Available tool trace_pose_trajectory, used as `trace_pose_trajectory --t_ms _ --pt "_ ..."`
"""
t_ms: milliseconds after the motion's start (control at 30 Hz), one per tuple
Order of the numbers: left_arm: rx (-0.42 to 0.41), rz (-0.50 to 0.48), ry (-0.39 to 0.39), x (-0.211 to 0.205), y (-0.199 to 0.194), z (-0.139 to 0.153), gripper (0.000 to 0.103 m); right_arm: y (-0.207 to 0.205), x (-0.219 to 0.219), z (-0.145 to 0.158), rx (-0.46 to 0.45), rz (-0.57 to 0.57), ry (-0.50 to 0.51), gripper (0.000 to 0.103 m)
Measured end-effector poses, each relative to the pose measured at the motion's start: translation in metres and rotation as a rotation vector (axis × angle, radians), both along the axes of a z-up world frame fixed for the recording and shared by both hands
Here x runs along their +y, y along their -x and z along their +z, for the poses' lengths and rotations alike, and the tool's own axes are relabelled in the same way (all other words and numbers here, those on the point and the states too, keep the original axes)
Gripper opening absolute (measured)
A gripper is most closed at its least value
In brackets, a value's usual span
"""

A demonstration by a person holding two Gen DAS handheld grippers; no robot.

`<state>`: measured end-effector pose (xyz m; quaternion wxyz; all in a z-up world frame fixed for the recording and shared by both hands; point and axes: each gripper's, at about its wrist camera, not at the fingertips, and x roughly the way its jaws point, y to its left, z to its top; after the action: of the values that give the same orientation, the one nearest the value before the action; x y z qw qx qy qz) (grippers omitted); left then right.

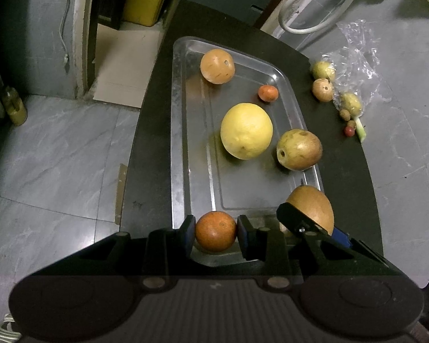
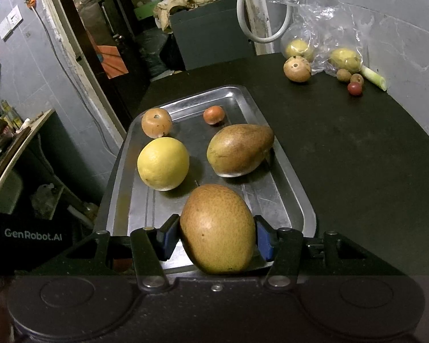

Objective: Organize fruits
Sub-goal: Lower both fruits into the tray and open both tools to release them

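Left wrist view: left gripper [image 1: 216, 231] clamps an orange [image 1: 216, 231] at the tray [image 1: 178, 154] near edge. Right gripper [image 2: 216, 235] pinches a pear [image 2: 218, 228] over the same end. Risks: the two grippers sit close and could clash; a released round fruit may roll into the lemon [image 1: 246, 130] or off the rim.

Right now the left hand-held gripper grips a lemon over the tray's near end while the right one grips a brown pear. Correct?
Not quite. The left wrist view shows the left hand-held gripper shut on a small orange; the lemon lies free in the tray. The right hand-held gripper does grip the brown pear.
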<state>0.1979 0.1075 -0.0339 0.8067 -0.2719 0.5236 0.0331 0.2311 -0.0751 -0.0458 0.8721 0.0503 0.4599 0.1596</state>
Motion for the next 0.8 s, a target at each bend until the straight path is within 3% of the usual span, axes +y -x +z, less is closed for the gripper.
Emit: trace_pose_trajectory --t_ms 633,800 --pt "0.005 -0.008 0.020 0.0005 -0.0019 -0.0028 0.035 -0.0032 0.0043 0.0002 0.012 -0.013 0.017 0.056" --pt "-0.001 -0.005 0.029 0.0020 0.0000 -0.0012 0.042 0.0029 -0.0017 0.0065 -0.006 -0.023 0.024 0.064"
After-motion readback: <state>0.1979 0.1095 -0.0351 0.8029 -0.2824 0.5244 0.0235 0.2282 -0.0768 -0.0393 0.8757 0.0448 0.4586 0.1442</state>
